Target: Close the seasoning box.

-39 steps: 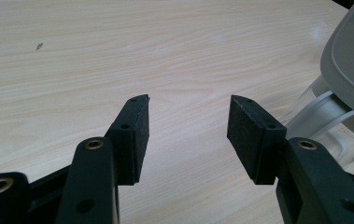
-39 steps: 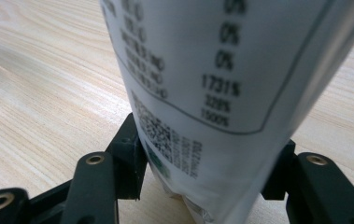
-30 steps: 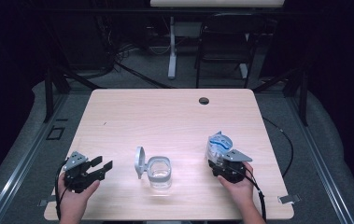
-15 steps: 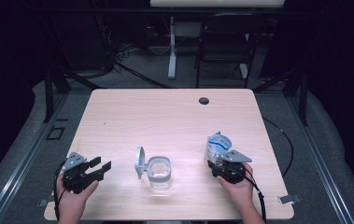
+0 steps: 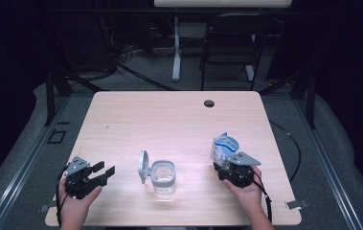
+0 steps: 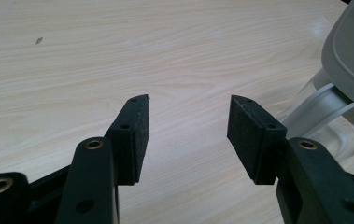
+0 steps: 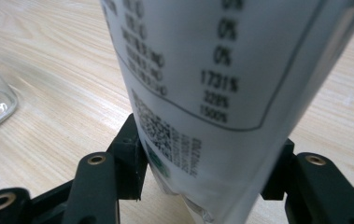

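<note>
Between the fingers (image 7: 128, 158) of the right gripper (image 5: 232, 168) stands a white pouch (image 7: 221, 93), clamped at its lower end, near the front right corner of the worktop (image 5: 169, 120). From the right gripper view its side is glossy white with a thin black box line around a printed table; the column of figures reads 0%, 0%, 1731%, 328%, 1500%, while the smaller lines beside them are too blurred to read. Below sits a square code, a small green mark and a strip of tiny print. From the high view the pouch's upper face carries a round blue and white print, its wording too small to make out.

Left of it, near the middle of the front edge, sits a clear container (image 5: 163, 176) with a grey rim, its grey lid (image 5: 143, 166) hinged up on the left. The left gripper (image 5: 101, 173) rests near the front left corner, fingers (image 6: 135, 135) apart with bare wood between them.
</note>
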The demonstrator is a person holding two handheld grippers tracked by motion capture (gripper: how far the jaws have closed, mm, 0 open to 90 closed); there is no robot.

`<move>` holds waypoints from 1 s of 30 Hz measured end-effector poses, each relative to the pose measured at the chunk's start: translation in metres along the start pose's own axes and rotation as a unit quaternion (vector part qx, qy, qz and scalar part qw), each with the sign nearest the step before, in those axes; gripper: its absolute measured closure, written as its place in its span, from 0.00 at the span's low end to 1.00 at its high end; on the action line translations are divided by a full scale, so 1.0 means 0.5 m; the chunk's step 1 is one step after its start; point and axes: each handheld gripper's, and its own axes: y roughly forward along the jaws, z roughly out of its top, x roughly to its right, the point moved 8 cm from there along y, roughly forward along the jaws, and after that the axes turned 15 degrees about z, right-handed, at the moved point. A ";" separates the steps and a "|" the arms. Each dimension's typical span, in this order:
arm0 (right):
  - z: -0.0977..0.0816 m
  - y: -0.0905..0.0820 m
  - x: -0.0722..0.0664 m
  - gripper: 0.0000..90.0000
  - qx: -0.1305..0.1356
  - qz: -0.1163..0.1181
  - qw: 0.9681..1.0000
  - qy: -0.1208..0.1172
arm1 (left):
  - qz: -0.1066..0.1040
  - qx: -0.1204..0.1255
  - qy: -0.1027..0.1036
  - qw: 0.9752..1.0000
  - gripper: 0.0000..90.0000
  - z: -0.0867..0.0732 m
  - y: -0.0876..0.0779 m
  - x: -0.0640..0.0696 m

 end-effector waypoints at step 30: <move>0.110 -0.054 -0.064 0.51 0.019 0.018 0.998 -0.052 | -0.024 0.010 0.004 1.000 0.54 -0.005 -0.017 0.021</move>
